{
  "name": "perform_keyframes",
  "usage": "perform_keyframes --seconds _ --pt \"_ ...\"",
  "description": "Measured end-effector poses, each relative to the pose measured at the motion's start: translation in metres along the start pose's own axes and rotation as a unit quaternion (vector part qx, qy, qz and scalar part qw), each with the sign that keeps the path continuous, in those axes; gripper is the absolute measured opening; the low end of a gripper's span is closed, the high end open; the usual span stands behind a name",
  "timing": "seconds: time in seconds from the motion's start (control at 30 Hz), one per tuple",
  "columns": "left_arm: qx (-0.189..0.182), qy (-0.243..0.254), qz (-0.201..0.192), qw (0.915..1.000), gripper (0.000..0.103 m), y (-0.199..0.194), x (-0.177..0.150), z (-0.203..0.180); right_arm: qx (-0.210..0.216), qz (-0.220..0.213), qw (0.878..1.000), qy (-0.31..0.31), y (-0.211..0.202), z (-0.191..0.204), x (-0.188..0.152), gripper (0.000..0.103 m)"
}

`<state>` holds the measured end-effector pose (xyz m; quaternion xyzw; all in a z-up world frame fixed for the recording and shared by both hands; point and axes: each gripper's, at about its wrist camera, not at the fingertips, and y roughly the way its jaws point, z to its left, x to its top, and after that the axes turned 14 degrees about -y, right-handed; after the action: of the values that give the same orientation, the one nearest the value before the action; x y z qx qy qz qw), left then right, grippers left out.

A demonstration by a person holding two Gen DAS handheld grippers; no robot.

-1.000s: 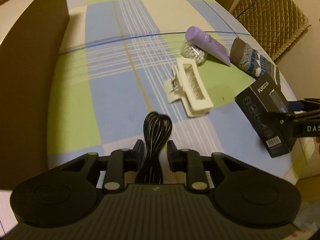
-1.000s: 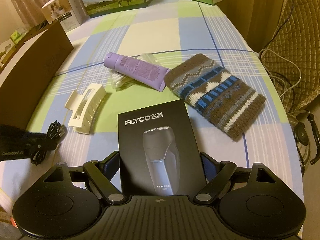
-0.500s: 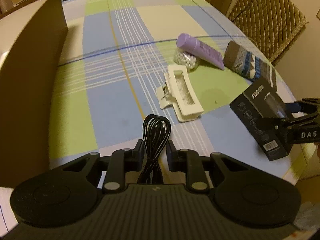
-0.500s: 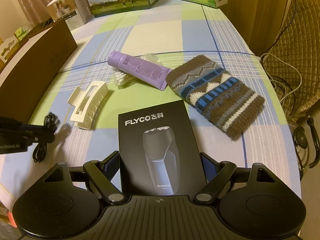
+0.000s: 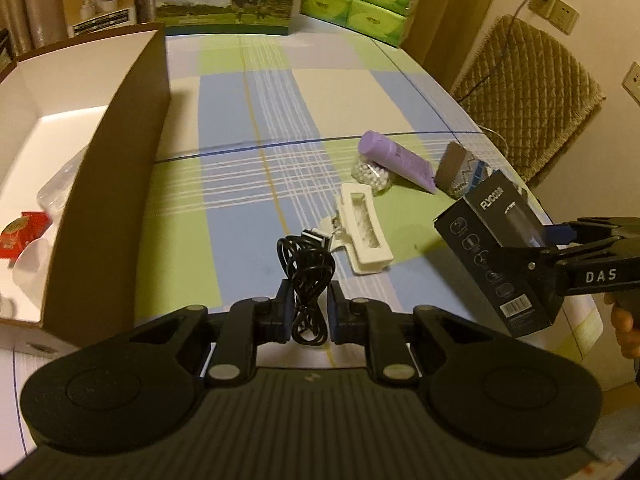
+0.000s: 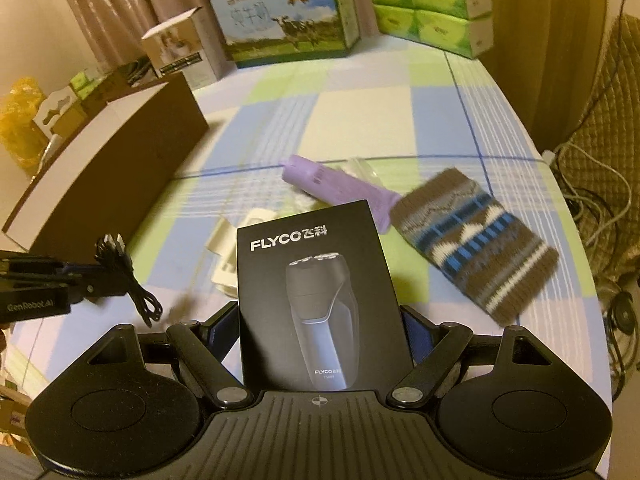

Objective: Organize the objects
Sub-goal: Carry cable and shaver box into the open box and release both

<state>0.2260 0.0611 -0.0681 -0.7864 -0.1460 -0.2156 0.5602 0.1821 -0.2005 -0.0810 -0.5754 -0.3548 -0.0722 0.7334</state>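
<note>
My left gripper [image 5: 307, 307] is shut on a coiled black cable [image 5: 307, 276] and holds it above the plaid table; it also shows in the right wrist view [image 6: 120, 276]. My right gripper [image 6: 320, 332] is shut on a black FLYCO shaver box [image 6: 316, 304], lifted off the table; the box also shows in the left wrist view [image 5: 504, 256]. On the table lie a white hair claw clip [image 5: 364, 228], a purple tube [image 5: 396, 160], a bag of white beads [image 5: 372, 174] and a knitted pouch [image 6: 476, 244]. An open cardboard box [image 5: 116, 184] stands at the left.
The open box holds a red packet [image 5: 20, 234] and clear wrapping. A milk carton case [image 6: 284, 16], a small product box [image 6: 180, 50] and green tissue packs [image 6: 432, 4] line the far table edge. A quilted chair [image 5: 528, 96] stands at the right.
Both grippers have risen with their loads. The left view has tipped up so the open box's inside and the far cartons show. The shaver box stands higher over the clip.
</note>
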Motion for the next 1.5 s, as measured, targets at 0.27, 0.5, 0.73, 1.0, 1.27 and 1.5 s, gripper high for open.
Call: perform_keyframes --seconds 0.27,0.5,0.73,1.0,1.27,1.5 --pt "-0.007 -0.011 0.002 0.9999 0.013 -0.010 -0.001 0.006 0.011 -0.005 1.000 -0.009 -0.001 0.008 0.007 0.080" --pt "-0.012 -0.017 -0.030 0.9993 0.013 -0.034 0.008 0.010 0.022 -0.019 0.999 -0.017 -0.003 0.014 0.022 0.080" --pt "-0.016 -0.026 -0.079 0.9964 0.013 -0.069 0.027 0.015 0.048 -0.050 0.996 -0.048 -0.005 0.034 0.056 0.080" --pt "0.002 -0.038 -0.130 0.9908 0.013 -0.107 0.050 0.037 0.092 -0.077 0.989 -0.088 0.007 0.080 0.103 0.080" --pt "0.042 -0.057 -0.162 0.9843 0.013 -0.131 0.071 0.077 0.143 -0.101 0.978 -0.116 0.027 0.133 0.153 0.080" --pt "0.073 -0.073 -0.168 0.9803 0.013 -0.135 0.088 0.117 0.175 -0.102 0.970 -0.135 0.057 0.177 0.192 0.080"
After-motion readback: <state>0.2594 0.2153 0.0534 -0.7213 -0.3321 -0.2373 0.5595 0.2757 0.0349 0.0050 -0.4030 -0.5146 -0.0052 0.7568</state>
